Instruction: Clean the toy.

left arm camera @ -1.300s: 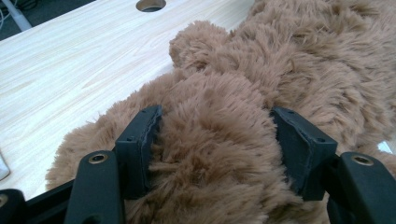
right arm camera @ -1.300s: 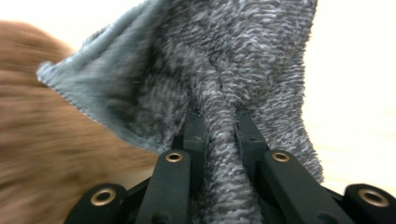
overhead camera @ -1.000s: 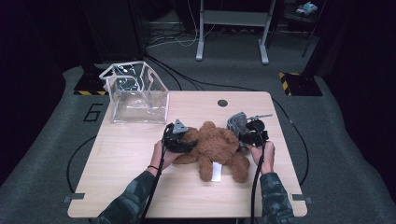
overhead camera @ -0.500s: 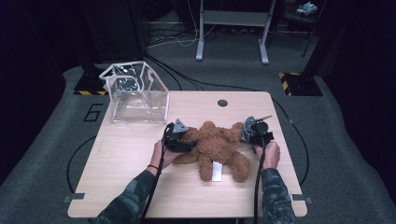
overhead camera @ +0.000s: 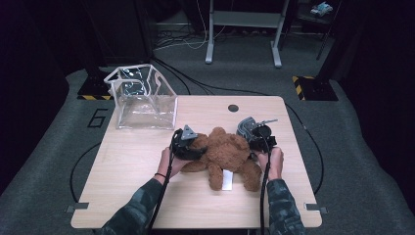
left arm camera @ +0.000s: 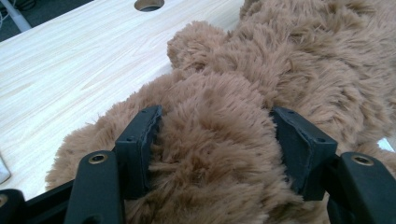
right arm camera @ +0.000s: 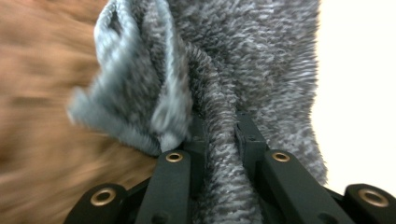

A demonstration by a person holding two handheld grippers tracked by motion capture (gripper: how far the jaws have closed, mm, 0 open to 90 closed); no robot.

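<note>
We hold one bear and one sock.
Our left gripper clasps the bear; our right gripper pinches the sock.

**Brown Plush, Grey Knit, Pale Wood**

The teddy bear is shaggy mid-brown, with a white tag. The knitted cloth is flecked grey and white. Both claws are black, left claw and right claw, with brass-coloured rivets. The tabletop is pale, grained wood. The clear bag has white trim.
</note>
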